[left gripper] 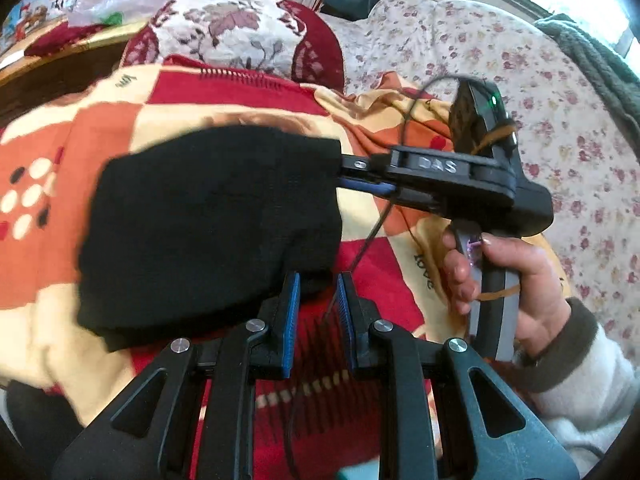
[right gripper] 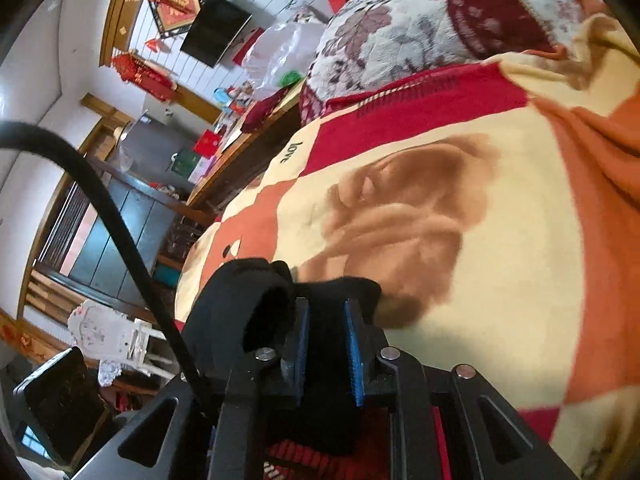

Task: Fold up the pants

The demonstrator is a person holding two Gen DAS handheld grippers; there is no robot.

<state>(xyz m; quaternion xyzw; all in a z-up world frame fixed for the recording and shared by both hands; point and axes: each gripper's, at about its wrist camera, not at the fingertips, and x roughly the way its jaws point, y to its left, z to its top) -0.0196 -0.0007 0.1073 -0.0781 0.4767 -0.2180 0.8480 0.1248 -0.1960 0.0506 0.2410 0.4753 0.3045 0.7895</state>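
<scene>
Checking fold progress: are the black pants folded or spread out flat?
Folded, or at least bunched: the black pants form a compact doubled-up bundle above the patterned blanket, with no legs spread out.

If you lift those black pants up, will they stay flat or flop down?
Probably flop. The black pants look like soft knit cloth that bunches and curls by the right gripper, so loose parts would likely droop. They seem light, and fuzzy rather than slippery on the blanket.

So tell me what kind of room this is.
Probably a lived-in bedroom at home: a patterned fleece blanket spread over a bed, a floral pillow at its head, and a cluttered wooden table alongside.
</scene>
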